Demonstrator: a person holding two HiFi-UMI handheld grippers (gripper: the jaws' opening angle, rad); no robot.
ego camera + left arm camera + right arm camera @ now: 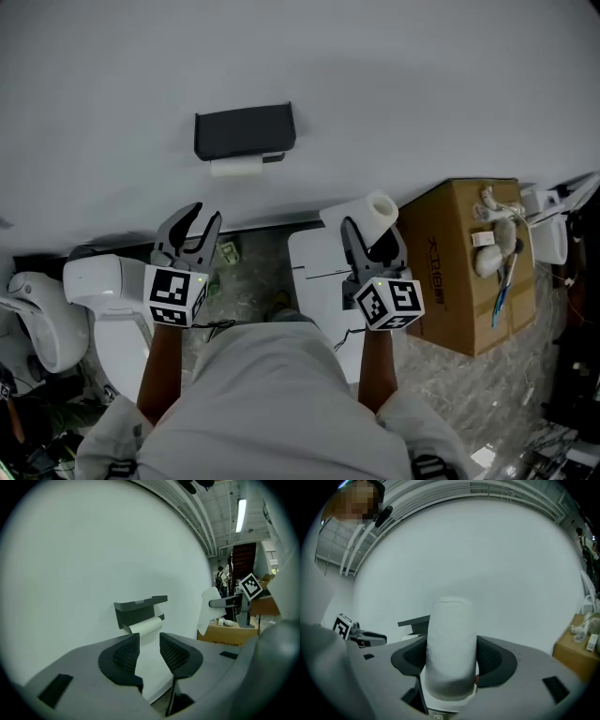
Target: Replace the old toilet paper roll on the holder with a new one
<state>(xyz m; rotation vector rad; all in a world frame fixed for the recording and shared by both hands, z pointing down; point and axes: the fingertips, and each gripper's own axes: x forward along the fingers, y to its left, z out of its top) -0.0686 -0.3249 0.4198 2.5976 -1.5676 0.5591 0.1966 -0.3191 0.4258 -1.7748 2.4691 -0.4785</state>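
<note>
Grips new roll (451,634) upright in right fingers (491,657), near side, well short of holder (245,131) on far wall. Carries left fingers (126,654) half apart, empty. Risks crushing soft roll, or dropping it while pulling old roll (236,167) off.

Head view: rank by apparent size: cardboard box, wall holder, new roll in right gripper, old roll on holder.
1. cardboard box
2. wall holder and new roll: about alike, roll nearer the camera, so unranked
3. old roll
</note>
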